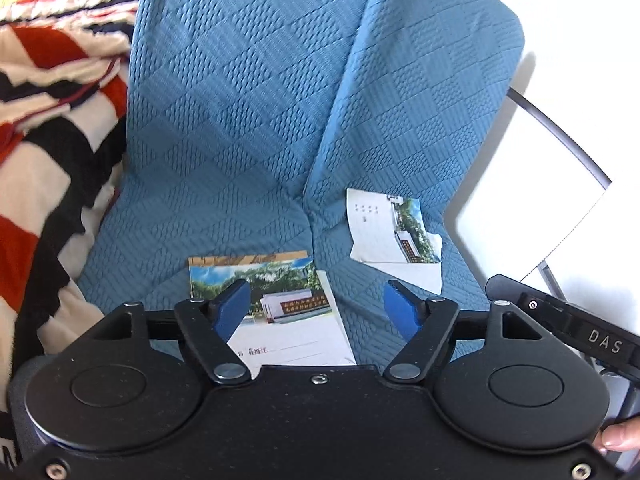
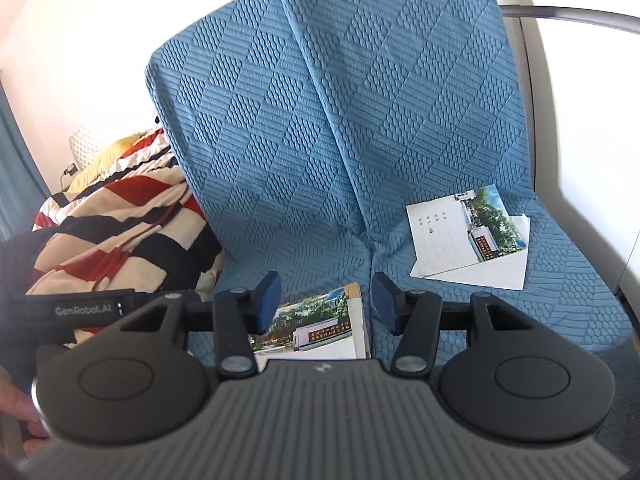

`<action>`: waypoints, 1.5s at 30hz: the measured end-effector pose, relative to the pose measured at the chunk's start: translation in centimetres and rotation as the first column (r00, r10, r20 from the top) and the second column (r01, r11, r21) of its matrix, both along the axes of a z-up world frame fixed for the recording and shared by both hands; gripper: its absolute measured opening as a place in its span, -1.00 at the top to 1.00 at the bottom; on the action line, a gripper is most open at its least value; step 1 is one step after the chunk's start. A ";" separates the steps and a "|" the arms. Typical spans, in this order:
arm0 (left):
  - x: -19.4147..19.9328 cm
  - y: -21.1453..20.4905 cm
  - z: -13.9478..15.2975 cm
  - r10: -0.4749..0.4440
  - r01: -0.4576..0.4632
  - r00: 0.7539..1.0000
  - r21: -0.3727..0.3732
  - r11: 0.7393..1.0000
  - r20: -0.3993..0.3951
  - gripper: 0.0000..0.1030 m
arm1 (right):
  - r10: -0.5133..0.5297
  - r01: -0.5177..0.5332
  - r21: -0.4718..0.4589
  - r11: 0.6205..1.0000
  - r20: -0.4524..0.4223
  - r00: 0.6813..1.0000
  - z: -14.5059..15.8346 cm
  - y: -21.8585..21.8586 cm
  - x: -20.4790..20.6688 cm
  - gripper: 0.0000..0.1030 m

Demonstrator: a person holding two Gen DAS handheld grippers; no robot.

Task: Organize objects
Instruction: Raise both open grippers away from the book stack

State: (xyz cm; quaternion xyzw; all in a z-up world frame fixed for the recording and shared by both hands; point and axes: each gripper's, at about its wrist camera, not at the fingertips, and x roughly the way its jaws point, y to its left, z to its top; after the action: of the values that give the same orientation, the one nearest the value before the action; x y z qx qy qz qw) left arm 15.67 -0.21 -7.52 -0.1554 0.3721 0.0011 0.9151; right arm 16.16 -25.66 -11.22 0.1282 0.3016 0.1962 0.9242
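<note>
A booklet point(image 1: 288, 312) with a photo cover lies flat on the blue quilted seat point(image 1: 200, 220), partly hidden behind my left gripper point(image 1: 318, 300). That gripper hangs above the booklet, jaws open, with nothing held between its blue pads point(image 1: 234, 308). On the right-hand cushion lie loose white sheets topped by a torn photo page point(image 1: 390, 232). In the right wrist view the booklet point(image 2: 320, 328) shows beneath my right gripper point(image 2: 325, 300), which is open too and clear of it. The torn page and sheets point(image 2: 464, 236) rest further right on the seat point(image 2: 520, 320).
A red, black and white striped blanket point(image 1: 60, 140) point(image 2: 120, 220) is heaped at the left of the seat. A grey metal tube point(image 1: 560, 132) point(image 2: 580, 14) curves past the right side against a white wall. A thumb point(image 1: 620, 436) shows at the lower right.
</note>
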 end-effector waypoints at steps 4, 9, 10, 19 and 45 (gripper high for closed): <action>-0.7 -0.9 1.1 -0.014 0.015 0.999 -0.019 1.000 0.044 -0.44 | -0.018 0.018 -0.013 1.000 0.010 1.000 0.4 -0.6 -0.7 -0.05; -0.8 -2.2 1.5 -0.040 0.040 0.998 -0.007 0.999 0.050 -0.48 | -0.028 0.029 -0.020 0.999 0.022 0.999 0.3 -1.5 -1.6 -0.05; -0.8 -2.5 1.5 -0.045 0.046 0.998 -0.009 0.999 0.048 -0.48 | -0.030 0.030 -0.024 0.999 0.026 0.999 0.3 -1.7 -1.8 -0.05; -1.4 -4.9 0.6 -0.071 0.071 0.996 -0.005 0.997 0.057 -0.73 | -0.053 0.053 -0.032 0.998 0.010 0.999 -0.7 -3.5 -3.3 -0.05; -1.4 -8.4 -0.9 -0.093 0.093 0.995 -0.001 0.996 0.039 -0.99 | -0.110 0.109 -0.072 0.991 -0.019 0.994 -2.6 -6.4 -3.4 -0.69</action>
State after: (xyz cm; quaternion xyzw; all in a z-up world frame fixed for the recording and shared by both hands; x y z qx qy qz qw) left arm 14.31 -8.61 -8.42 -0.1392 0.3612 -0.0451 0.9209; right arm 12.76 -32.09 -13.87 0.1138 0.3114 0.1329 0.9340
